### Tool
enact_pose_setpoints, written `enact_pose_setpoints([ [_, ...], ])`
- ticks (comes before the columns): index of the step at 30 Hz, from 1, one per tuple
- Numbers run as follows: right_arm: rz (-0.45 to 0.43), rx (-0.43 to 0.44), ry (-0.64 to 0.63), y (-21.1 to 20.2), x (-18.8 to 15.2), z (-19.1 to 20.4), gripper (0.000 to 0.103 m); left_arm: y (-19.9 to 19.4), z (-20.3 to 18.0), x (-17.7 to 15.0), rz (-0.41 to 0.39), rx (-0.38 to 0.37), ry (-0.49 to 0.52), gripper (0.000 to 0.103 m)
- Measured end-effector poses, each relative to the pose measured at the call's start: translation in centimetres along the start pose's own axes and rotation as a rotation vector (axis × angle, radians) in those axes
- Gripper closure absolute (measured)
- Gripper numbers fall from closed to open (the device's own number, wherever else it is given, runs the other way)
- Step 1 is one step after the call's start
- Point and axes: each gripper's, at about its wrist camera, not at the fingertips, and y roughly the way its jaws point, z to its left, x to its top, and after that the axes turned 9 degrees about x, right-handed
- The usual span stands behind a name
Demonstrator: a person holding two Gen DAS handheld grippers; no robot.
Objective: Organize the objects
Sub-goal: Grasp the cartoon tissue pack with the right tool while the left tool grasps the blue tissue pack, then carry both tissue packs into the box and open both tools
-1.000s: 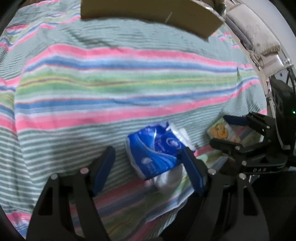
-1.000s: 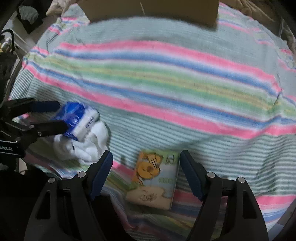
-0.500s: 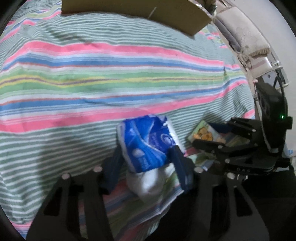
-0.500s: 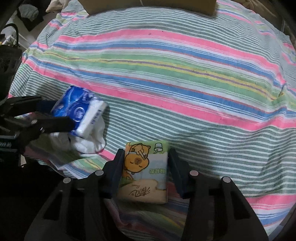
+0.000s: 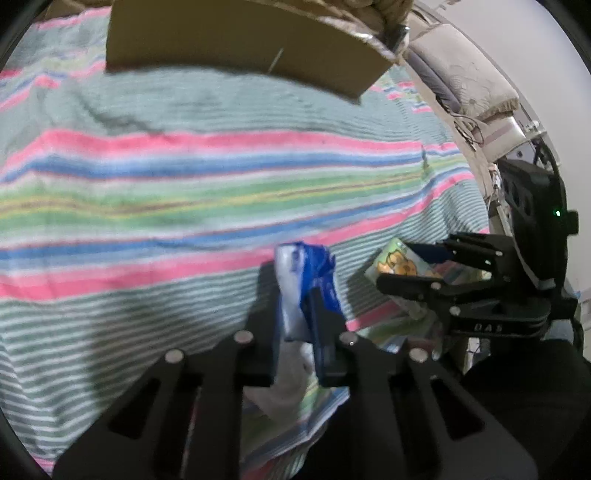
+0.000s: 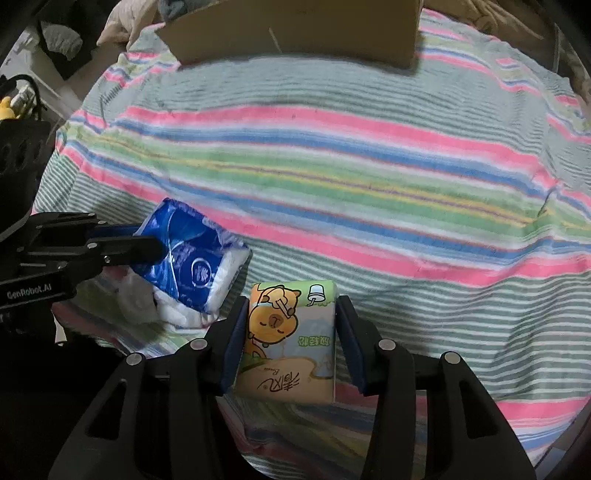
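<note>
Striped blanket (image 6: 369, 177) covers bed, cardboard box (image 6: 295, 29) at far edge. Right gripper (image 6: 290, 332) pinches cartoon tissue pack (image 6: 291, 332) at near edge; beside it, left gripper (image 5: 295, 325) squeezes blue tissue pack (image 5: 306, 280).

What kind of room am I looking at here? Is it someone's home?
Most likely a bedroom at home. The work surface looks like a bed covered by a striped sheet, with what seems a pillow at its edge, and soft tissue packs, one blue and one with a cartoon, being tidied near a cardboard box.
</note>
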Motion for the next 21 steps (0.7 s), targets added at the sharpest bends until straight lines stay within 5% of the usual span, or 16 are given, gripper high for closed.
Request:
enact_pose_setpoints([
  [21,-0.201,-0.017,-0.061,-5.8,7.7,-0.5,0.053,-8.0,0.9,5.5,-0.243,0.07,0.0,0.091],
])
